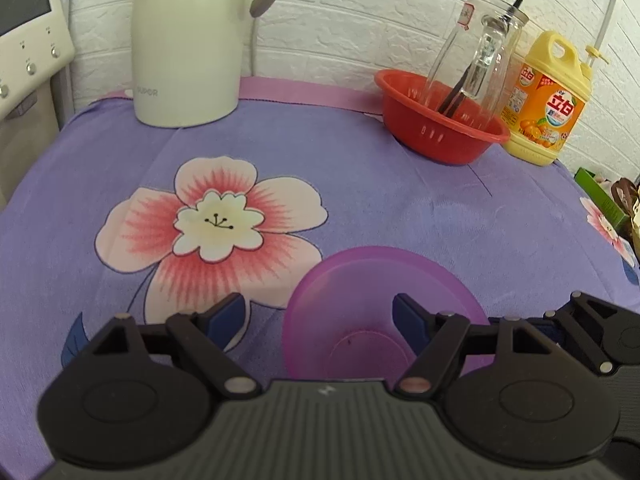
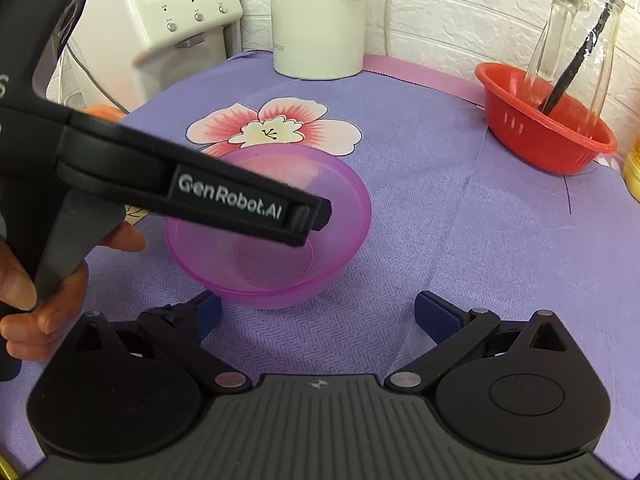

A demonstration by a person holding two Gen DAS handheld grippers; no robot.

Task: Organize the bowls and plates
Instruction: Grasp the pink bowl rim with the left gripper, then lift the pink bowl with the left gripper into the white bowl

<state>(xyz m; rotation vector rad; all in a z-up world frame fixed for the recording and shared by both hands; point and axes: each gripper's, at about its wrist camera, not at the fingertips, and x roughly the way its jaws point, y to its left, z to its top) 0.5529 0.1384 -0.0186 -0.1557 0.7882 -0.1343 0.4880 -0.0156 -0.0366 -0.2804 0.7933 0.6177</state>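
A translucent purple bowl [image 1: 360, 280] stands upright on the flowered purple cloth [image 1: 360, 184], close in front of both grippers. My left gripper [image 1: 318, 316] is open and straddles the bowl's left rim: its right pad [image 1: 408, 316] is over the inside, its left pad [image 1: 228, 316] outside, and neither presses the wall. In the right wrist view the bowl [image 2: 340, 208] lies just beyond my right gripper [image 2: 320, 314], which is open with only cloth between its fingers. The left gripper's finger [image 2: 308, 216] reaches over the bowl from the left, held by a hand [image 2: 24, 292].
A white jug [image 1: 188, 40] stands at the back of the cloth. At the back right a red strainer basket [image 1: 432, 132] holds a glass bottle [image 1: 480, 64], beside a yellow detergent bottle [image 1: 548, 100]. A white appliance [image 1: 24, 40] is at the far left.
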